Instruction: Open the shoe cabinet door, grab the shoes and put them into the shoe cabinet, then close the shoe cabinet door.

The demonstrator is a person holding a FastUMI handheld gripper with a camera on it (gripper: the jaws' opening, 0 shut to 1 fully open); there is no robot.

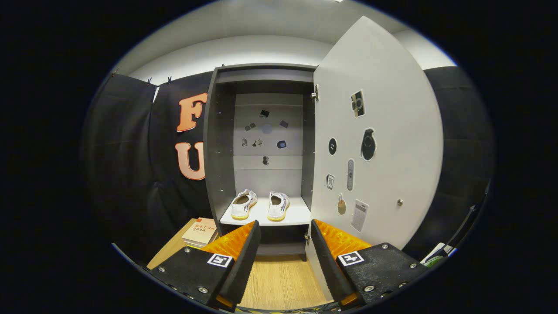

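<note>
The gripper [285, 237] sits level and points straight ahead, its two fingers [244, 257] reaching forward side by side. They are spread wide apart — a clear gap runs between them from base to tip, and nothing is held in it. Neither finger touches anything. The inner faces are ribbed and angle slightly toward each other at the far end. Each finger's flat upper block carries a small square marker and a few round screws — the left block sits a little lower than the right one.
</note>
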